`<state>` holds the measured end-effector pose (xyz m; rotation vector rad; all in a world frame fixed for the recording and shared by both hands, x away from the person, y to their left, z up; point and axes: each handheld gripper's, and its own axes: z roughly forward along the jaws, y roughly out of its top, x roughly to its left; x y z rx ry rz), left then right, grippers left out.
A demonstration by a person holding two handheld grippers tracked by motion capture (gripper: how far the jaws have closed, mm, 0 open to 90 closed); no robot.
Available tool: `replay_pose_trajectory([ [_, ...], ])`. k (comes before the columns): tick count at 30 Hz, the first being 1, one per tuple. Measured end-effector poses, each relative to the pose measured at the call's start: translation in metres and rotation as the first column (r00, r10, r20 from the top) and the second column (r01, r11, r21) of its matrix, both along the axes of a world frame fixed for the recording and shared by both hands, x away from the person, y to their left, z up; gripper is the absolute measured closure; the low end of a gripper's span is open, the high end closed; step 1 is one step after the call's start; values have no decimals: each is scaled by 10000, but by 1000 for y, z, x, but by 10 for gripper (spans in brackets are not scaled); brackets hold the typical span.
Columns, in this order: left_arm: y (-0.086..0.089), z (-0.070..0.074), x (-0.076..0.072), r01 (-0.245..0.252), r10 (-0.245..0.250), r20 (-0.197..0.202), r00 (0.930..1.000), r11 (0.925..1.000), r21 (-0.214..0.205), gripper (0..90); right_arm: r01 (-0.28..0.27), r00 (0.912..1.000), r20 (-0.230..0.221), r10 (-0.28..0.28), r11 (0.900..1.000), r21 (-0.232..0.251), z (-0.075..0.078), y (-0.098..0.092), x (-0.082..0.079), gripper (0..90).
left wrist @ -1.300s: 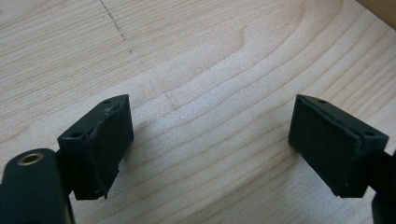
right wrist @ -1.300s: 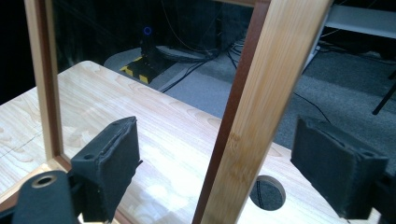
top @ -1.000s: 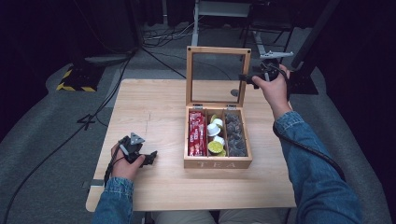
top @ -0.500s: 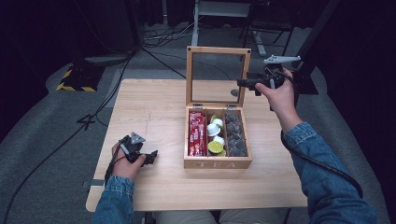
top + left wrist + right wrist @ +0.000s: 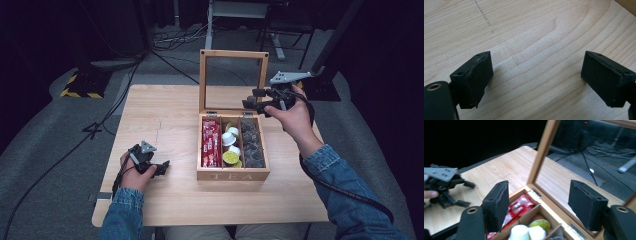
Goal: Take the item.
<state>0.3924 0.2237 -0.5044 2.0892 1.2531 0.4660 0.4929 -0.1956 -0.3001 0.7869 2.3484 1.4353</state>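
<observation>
A light wooden table (image 5: 165, 115) carries a wooden tea box (image 5: 233, 173) near its front edge, right of the middle. The box's glass-paned lid (image 5: 233, 81) stands upright on its hinges at the back wall. Inside are three compartments: red packets (image 5: 211, 144) in the left one, white creamer cups (image 5: 230, 138) and a lime-green capsule (image 5: 230, 157) in the middle, dark tea bags (image 5: 251, 145) in the right.

The right gripper (image 5: 248, 104) hangs just beside the lid's right frame, above the box's back right corner; its jaws have just been opening and stand apart with nothing pressed between them. The left gripper (image 5: 165, 167) rests low near the table's front left corner, well apart from the box, jaws wide over bare wood.
</observation>
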Motion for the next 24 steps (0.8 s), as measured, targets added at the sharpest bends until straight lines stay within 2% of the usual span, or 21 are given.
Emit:
replay_pose_trajectory([
  [1,0,0,0,-15,15,1,10000,10000,-2,109,20,9996,-291,-15,9999,159,-2,4,-4,377],
  [7,0,0,0,-25,25,-2,10000,10000,-8,109,-375,9980,-507,380,9992,100,-5,12,-9,417],
  [10,0,0,0,-27,27,4,10000,10000,-3,110,-546,9943,-919,537,9985,-76,-10,18,-12,465],
  [18,2,0,-7,-33,33,-4,10000,10000,18,110,-617,9936,-973,569,9970,-477,-27,32,-18,483],
  [24,3,0,-9,-59,59,2,10000,10000,48,110,-795,9915,-1075,729,9951,-586,-39,46,-21,468],
])
